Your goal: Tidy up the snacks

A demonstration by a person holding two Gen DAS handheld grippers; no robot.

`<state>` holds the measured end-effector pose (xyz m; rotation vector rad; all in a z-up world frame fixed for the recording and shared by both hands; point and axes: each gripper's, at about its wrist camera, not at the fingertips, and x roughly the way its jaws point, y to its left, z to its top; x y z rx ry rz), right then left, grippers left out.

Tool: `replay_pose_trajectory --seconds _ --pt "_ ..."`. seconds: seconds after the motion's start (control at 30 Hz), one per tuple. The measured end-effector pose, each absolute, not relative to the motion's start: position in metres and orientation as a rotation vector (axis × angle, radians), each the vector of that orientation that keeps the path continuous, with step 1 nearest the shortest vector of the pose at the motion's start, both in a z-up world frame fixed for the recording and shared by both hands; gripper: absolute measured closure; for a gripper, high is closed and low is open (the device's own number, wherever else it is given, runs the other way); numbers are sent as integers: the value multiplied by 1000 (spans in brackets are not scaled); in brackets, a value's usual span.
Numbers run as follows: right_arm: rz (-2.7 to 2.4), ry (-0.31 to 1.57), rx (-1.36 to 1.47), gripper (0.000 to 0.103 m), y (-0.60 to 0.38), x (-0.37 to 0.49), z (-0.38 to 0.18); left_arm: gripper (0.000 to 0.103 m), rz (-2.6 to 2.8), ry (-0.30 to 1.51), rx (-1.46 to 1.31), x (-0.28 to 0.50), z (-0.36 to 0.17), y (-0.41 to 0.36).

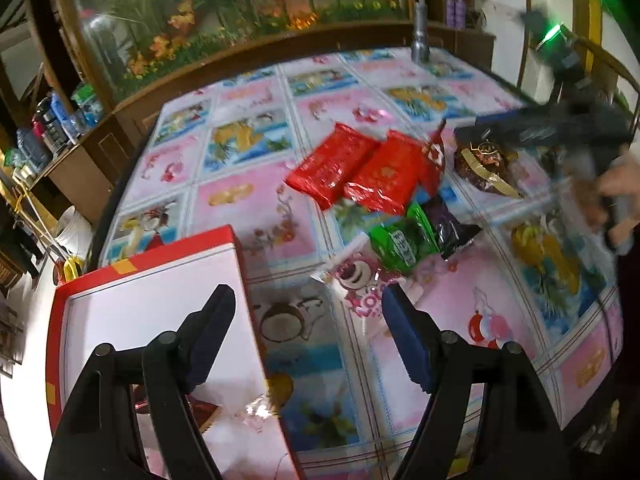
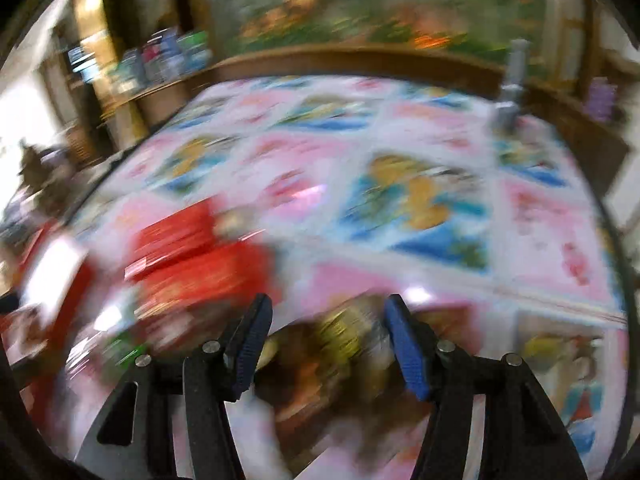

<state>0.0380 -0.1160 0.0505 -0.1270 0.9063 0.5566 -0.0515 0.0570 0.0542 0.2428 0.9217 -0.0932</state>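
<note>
A red box [image 1: 160, 304] with a white inside stands at the table's near left and holds a dark red snack [image 1: 204, 412] and a clear wrapper [image 1: 258, 410]. My left gripper [image 1: 308, 292] is open, one finger over the box and the other over the table by a pink bear packet [image 1: 360, 280]. Beyond lie two red packets [image 1: 334, 164], a green packet [image 1: 396, 242], a dark purple packet [image 1: 450, 228] and a brown-and-gold packet [image 1: 486, 168]. My right gripper [image 2: 328, 302] hangs blurred over the brown-and-gold packet [image 2: 328, 352], jaws apart and not pressing it.
A cartoon-print cloth [image 1: 256, 208] covers the table. A silver bottle [image 1: 420, 40] stands at the far edge before a wooden ledge [image 1: 240, 52]. A hand [image 1: 616, 184] holds the right gripper. Shelves of bottles [image 1: 52, 120] are off the table's left side.
</note>
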Motion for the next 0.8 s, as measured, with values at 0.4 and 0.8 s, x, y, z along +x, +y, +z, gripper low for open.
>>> replay_pose_trajectory --seconds 0.4,0.8 --pt "525 955 367 27 -204 52 71 27 -150 991 312 -11 27 18" --pt "758 1194 311 29 -166 39 55 64 -246 981 290 -21 19 11"
